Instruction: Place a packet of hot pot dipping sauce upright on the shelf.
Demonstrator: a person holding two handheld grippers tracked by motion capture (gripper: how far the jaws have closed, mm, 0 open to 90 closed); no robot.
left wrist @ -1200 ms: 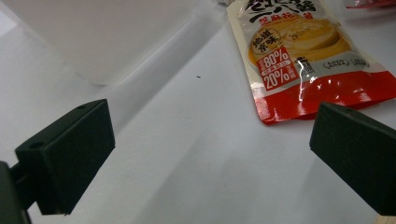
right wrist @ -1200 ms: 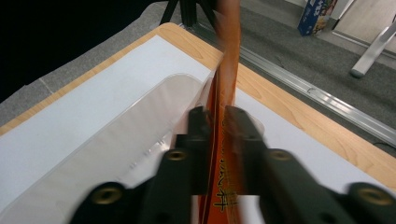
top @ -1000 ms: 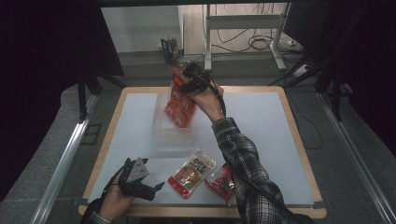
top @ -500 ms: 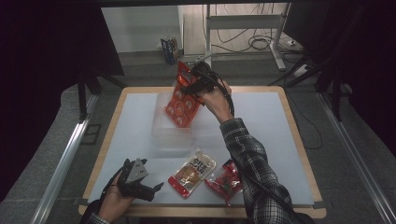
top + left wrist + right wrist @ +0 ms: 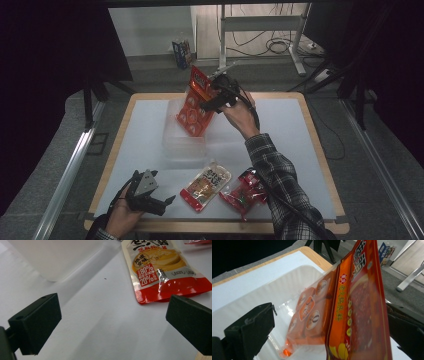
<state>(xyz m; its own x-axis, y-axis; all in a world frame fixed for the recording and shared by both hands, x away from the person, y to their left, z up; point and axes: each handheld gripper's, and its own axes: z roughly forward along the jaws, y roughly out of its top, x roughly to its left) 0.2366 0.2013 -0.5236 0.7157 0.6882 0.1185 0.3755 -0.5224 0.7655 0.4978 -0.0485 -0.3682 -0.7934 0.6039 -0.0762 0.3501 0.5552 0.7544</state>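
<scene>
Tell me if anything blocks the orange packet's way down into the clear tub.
Nothing visible does. The orange packet hangs from the right gripper with its bottom at the open clear tub, whose inside looks bare.

The orange packet [image 5: 359,315] hides the far wall of the clear tray [image 5: 274,282]; beyond that tray, small floor items [image 5: 181,50] are unidentifiable.

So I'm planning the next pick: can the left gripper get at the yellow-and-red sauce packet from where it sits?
Probably yes: the left gripper is open, and bare mat lies between it and the sauce packet just ahead.
</scene>
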